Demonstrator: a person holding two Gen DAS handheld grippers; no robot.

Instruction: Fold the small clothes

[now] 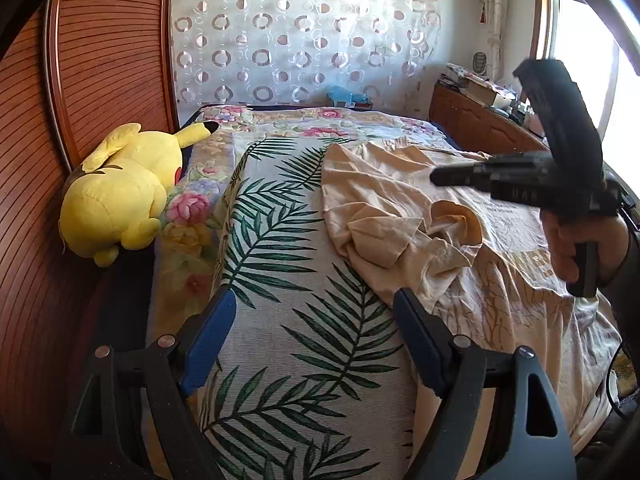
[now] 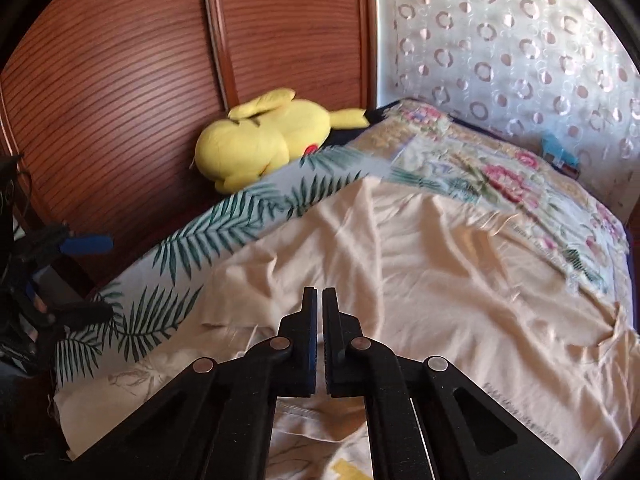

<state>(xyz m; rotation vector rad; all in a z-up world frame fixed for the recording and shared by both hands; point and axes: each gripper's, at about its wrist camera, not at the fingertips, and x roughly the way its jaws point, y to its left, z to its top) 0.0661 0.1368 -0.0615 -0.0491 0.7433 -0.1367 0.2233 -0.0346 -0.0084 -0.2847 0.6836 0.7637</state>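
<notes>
A cream T-shirt (image 1: pixel 420 220) lies rumpled on the bed, with print on its near part; it also shows in the right wrist view (image 2: pixel 440 280). My left gripper (image 1: pixel 316 300) is open and empty, held above the leaf-print cover just left of the shirt's edge. My right gripper (image 2: pixel 322 292) has its jaws closed, with nothing visible between them, over the shirt's near part. In the left wrist view the right gripper (image 1: pixel 440 176) hangs above the shirt at the right, held by a hand.
A leaf-print cover (image 1: pixel 288 320) lies over a floral bedspread (image 1: pixel 320 120). A yellow plush toy (image 1: pixel 120 196) rests at the bed's left edge against a wooden wardrobe (image 1: pixel 100 60). A wooden cabinet (image 1: pixel 480 120) with clutter stands at the right, a patterned curtain (image 1: pixel 300 32) behind.
</notes>
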